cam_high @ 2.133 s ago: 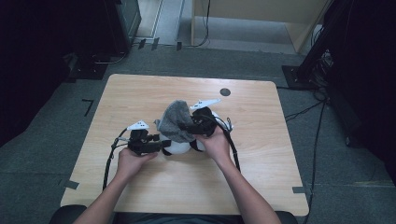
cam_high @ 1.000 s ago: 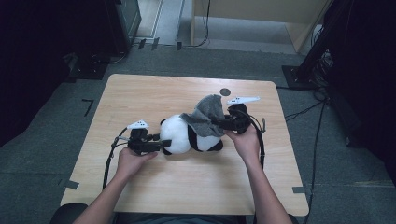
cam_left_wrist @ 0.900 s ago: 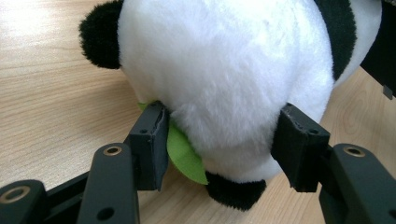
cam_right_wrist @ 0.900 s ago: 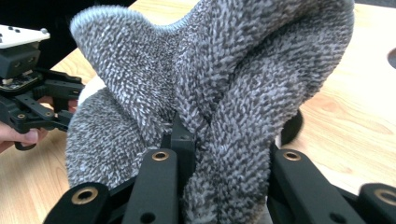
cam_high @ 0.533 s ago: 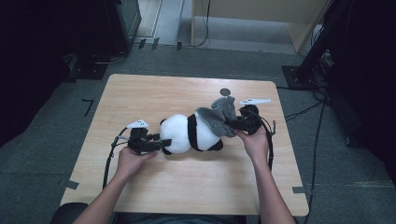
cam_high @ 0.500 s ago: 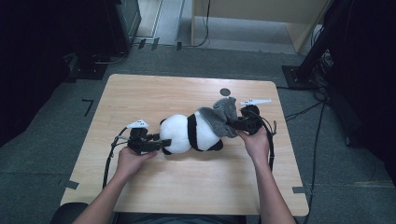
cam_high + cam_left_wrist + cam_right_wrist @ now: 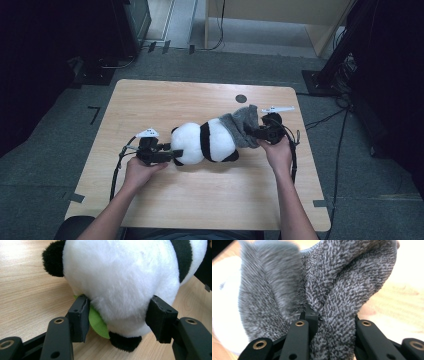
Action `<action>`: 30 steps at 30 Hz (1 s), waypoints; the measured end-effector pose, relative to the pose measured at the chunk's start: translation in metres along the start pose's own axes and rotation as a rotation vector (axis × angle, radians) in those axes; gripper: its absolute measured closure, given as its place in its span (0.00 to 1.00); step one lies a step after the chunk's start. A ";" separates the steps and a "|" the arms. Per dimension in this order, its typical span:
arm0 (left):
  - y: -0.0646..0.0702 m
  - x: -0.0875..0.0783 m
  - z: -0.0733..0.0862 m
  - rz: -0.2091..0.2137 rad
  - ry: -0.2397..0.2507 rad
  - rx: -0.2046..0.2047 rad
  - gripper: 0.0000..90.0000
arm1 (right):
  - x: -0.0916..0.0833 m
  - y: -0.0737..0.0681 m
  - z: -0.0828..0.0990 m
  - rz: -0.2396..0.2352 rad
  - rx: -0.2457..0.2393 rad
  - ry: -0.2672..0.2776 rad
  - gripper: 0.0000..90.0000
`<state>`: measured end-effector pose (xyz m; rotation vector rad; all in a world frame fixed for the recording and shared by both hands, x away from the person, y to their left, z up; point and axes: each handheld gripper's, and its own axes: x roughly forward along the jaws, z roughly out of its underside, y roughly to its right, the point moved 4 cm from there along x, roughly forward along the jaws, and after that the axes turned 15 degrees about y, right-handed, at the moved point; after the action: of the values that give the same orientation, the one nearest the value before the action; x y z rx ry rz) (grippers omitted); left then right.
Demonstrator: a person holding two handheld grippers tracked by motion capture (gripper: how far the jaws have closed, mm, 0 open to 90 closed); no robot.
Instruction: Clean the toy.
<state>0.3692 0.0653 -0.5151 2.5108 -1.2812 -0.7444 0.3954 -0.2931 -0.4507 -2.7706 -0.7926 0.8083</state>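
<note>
Panda (image 7: 202,142) lying on its side mid-table (image 7: 150,200), head toward my left hand, grey knit cap (image 7: 241,125) bunched over its far end. Left gripper (image 7: 159,152) has its jaws about half open, pads pressed into the white plush of the head; a green felt leaf (image 7: 97,323) sits against one pad. Right gripper (image 7: 260,133) is nearly shut, pinching a thick fold of the cap's knit between its jaws.

I judge the step as working the cap along the body while the left side anchors the toy. To do it well I'd keep the left clamp steady and low so the panda doesn't slide on the wood, and pull with the right in line with the body, not upward. Grip is on a fold only; the knit may stretch or slip out before the cap moves.
</note>
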 end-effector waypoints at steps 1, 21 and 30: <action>0.000 0.000 0.000 0.002 0.001 -0.001 0.45 | -0.007 -0.004 -0.008 -0.014 0.005 0.033 0.83; 0.003 -0.001 0.001 -0.007 0.023 -0.016 0.46 | -0.019 -0.114 -0.053 -0.306 -0.128 0.169 0.83; 0.004 -0.001 0.001 -0.009 0.029 -0.012 0.46 | 0.020 -0.162 -0.034 -0.413 -0.168 0.110 0.83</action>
<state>0.3655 0.0644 -0.5139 2.5103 -1.2534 -0.7133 0.3554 -0.1447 -0.3854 -2.6128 -1.4020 0.5278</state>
